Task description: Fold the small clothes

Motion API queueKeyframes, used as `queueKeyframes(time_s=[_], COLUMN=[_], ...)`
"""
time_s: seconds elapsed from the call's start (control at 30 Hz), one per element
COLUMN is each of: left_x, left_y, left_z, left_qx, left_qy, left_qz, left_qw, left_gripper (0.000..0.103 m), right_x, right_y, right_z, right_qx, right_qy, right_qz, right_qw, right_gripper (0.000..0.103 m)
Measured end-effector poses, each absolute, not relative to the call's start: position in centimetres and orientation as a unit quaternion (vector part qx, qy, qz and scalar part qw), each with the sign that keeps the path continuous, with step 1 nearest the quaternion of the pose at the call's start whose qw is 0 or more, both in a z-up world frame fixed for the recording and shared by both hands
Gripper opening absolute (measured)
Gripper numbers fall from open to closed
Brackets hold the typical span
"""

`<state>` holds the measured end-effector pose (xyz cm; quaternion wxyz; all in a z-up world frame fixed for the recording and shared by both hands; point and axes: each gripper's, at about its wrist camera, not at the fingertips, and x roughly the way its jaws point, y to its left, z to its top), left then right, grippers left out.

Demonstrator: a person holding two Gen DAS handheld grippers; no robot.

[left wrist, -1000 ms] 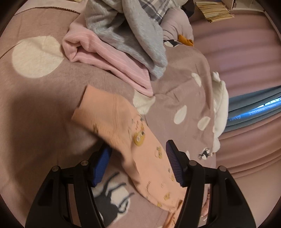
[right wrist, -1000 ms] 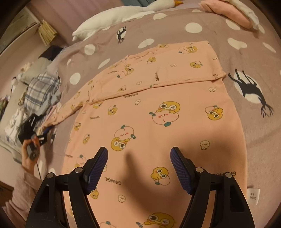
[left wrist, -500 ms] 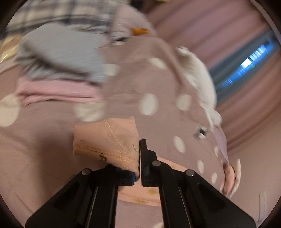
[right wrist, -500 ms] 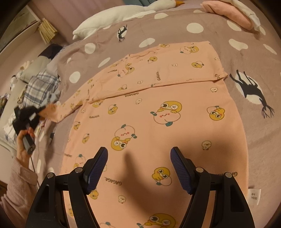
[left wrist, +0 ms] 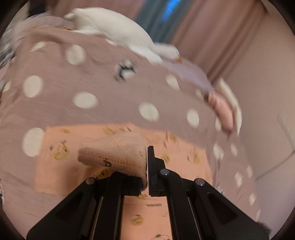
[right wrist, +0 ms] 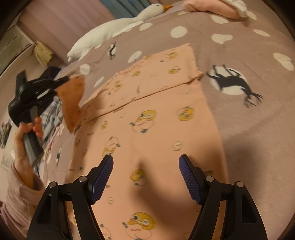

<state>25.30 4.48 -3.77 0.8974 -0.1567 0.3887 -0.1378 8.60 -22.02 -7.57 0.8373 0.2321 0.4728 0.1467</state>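
A peach long-sleeved shirt (right wrist: 156,118) with yellow cartoon prints lies spread on the mauve polka-dot blanket (right wrist: 248,110). One sleeve is folded across its top. My left gripper (left wrist: 147,166) is shut on the cuff (left wrist: 118,153) of the other sleeve and holds it lifted above the shirt (left wrist: 151,212). In the right wrist view the left gripper (right wrist: 62,80) is at the left, with the sleeve (right wrist: 71,99) hanging from it. My right gripper (right wrist: 145,177) is open and empty, hovering over the lower body of the shirt.
A white goose plush (right wrist: 114,29) lies at the blanket's far edge, also in the left wrist view (left wrist: 118,29). A pink folded item (right wrist: 212,8) lies at the far right corner. Plaid and other clothes (right wrist: 49,118) are piled at the left. Pink curtains (left wrist: 212,27) hang behind.
My left gripper closed on the sleeve cuff, lifted it and swung it toward the shirt's body. My right gripper stayed open and shifted slightly over the shirt.
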Motion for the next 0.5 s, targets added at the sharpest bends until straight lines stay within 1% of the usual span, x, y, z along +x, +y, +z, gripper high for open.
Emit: queueKeyframes(time_s=[0.07,0.13,0.17,0.2,0.23,0.27,0.37,0.43,0.5], left_x=[25.6,25.7,25.7,25.9,25.9,25.6,24.7,23.8,22.7], left_y=[1.6,-0.6,-1.6,-2.2,-2.6,-2.9,-2.6,-1.1,1.0], left_z=[-5.6,-7.9,-9.0,-9.7,-10.5,-10.7,-11.2,-10.8,-10.4], left_qx=[-0.124,-0.100,-0.092,-0.086,-0.077,-0.072,-0.065,-0.081,-0.099], left_qy=[0.414,0.450,0.471,0.485,0.498,0.499,0.509,0.504,0.493], left_qz=[-0.148,-0.156,-0.158,-0.158,-0.157,-0.159,-0.176,-0.188,-0.189], left_qw=[0.890,0.874,0.863,0.856,0.850,0.849,0.840,0.839,0.843], left_gripper=[0.002,0.012,0.029,0.056,0.066,0.071,0.072,0.074,0.081], right_x=[8.4,8.1,8.0,7.8,7.8,7.7,7.7,7.8,8.4], right_y=[-22.7,-23.2,-23.4,-23.6,-23.8,-23.9,-24.1,-24.0,-23.8], right_z=[-7.7,-7.8,-7.8,-7.8,-7.8,-7.8,-7.8,-7.8,-7.8], right_qx=[0.236,0.239,0.241,0.243,0.245,0.248,0.249,0.248,0.250], right_qy=[0.473,0.472,0.471,0.471,0.470,0.469,0.468,0.468,0.467], right_qz=[0.142,0.137,0.135,0.133,0.131,0.130,0.129,0.131,0.136], right_qw=[0.837,0.837,0.837,0.838,0.838,0.838,0.838,0.838,0.837], right_gripper=[0.073,0.074,0.074,0.074,0.073,0.073,0.074,0.074,0.074])
